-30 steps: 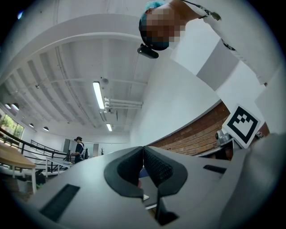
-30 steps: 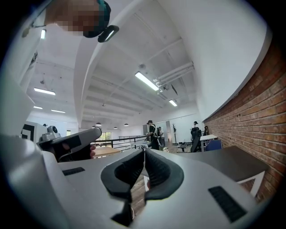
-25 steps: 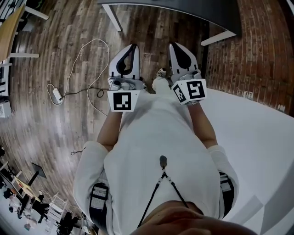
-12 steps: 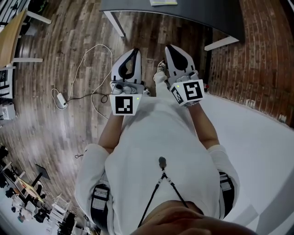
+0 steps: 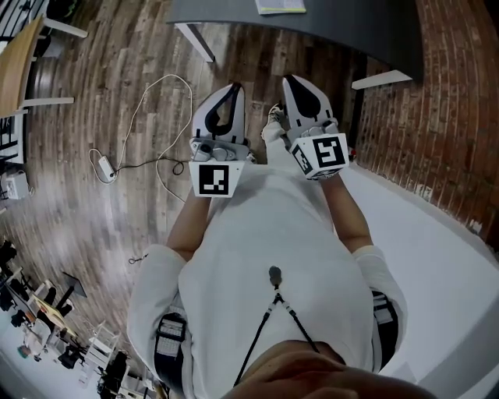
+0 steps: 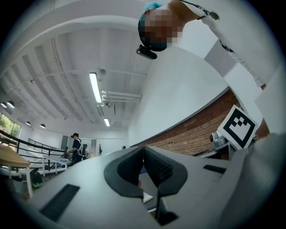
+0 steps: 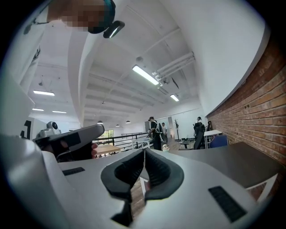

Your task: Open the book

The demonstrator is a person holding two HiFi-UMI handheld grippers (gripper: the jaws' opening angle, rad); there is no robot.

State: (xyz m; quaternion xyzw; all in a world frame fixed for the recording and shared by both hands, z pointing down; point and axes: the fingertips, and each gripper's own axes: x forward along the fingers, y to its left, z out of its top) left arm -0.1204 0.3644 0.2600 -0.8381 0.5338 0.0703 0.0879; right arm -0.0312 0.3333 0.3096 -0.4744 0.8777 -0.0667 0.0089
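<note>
A wooden floor fills most of the head view, with a brick wall at the right and a dark bench set across the top. The left gripper and the right gripper are held side by side in front of the person's body, well short of the bench, and each is seen with its jaws pressed together on nothing. The book is found lying flat on the bench ahead of the grippers, cut off by the top of the picture. A white cable lies looped on the floor just left of the person (a trip could be caused by it on the approach). With closed jaws the cover could be shoved rather than lifted, so that the book is slid across the bench. Its visible strip is judged to run side to side, along the bench edge. Which way the spine faces cannot be told.
</note>
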